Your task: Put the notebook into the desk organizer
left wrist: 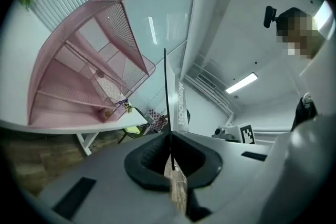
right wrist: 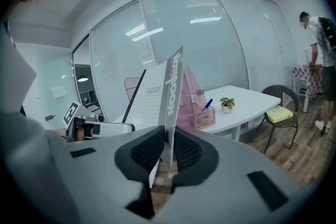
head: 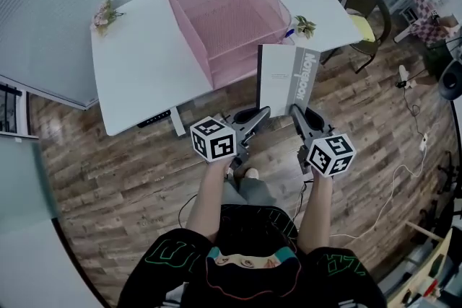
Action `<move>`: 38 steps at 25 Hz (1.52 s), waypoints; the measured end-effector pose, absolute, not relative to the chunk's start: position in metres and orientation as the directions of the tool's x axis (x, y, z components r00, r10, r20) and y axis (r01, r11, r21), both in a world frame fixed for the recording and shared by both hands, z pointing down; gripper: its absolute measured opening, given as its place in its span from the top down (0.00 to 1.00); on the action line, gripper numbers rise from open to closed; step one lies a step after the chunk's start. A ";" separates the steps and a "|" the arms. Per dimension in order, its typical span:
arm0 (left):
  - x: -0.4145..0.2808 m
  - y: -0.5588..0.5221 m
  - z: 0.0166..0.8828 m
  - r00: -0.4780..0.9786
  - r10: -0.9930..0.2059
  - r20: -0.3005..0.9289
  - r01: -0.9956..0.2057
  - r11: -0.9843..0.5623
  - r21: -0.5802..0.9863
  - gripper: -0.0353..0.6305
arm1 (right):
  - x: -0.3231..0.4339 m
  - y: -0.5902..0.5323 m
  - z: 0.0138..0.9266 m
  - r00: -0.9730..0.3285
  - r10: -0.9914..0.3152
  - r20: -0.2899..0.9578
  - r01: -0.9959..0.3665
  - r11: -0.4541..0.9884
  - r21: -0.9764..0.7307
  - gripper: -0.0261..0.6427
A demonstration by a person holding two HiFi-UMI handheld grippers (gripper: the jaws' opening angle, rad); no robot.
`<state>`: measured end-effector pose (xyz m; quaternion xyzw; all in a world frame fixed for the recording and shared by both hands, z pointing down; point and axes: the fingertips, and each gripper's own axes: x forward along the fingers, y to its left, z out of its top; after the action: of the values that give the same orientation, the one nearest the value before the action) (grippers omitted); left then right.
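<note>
The grey notebook (head: 286,77) hangs upright over the wood floor, just in front of the white desk (head: 137,61). My left gripper (head: 262,112) is shut on its lower left corner. My right gripper (head: 297,111) is shut on its lower right corner, by the printed spine. The left gripper view shows the notebook (left wrist: 166,92) edge-on as a thin dark line between the closed pads of the left gripper (left wrist: 170,152). In the right gripper view the spine (right wrist: 172,86) rises from the right gripper (right wrist: 167,152). The pink mesh desk organizer (head: 224,18) stands on the desk behind the notebook.
A small potted plant (head: 304,25) and a pink pen cup with a blue pen (right wrist: 206,113) sit at the desk's right end, and flowers (head: 105,13) at its left end. A chair with a yellow cushion (head: 364,11) stands to the right. Cables (head: 404,162) lie on the floor. A person (right wrist: 323,60) stands far right.
</note>
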<state>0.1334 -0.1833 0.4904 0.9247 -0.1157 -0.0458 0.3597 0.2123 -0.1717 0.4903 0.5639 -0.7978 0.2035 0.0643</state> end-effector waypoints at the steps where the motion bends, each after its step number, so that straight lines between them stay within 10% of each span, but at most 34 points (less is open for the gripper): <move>1: 0.134 -0.181 0.495 0.967 -0.254 0.000 -0.184 -0.701 0.689 0.94 | 0.213 -0.171 0.495 -0.366 -0.865 0.344 -0.922 0.287 -0.259 0.92; 38: 0.067 -0.226 0.599 0.894 -0.442 0.072 -0.253 -0.365 0.896 0.94 | 0.148 -0.233 0.598 -0.546 -0.647 0.532 -0.833 0.355 -0.424 0.91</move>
<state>0.0668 -0.2257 0.5986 0.8211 -0.2117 -0.0908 0.5222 0.1476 -0.2332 0.5984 0.4558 -0.8116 0.3385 0.1379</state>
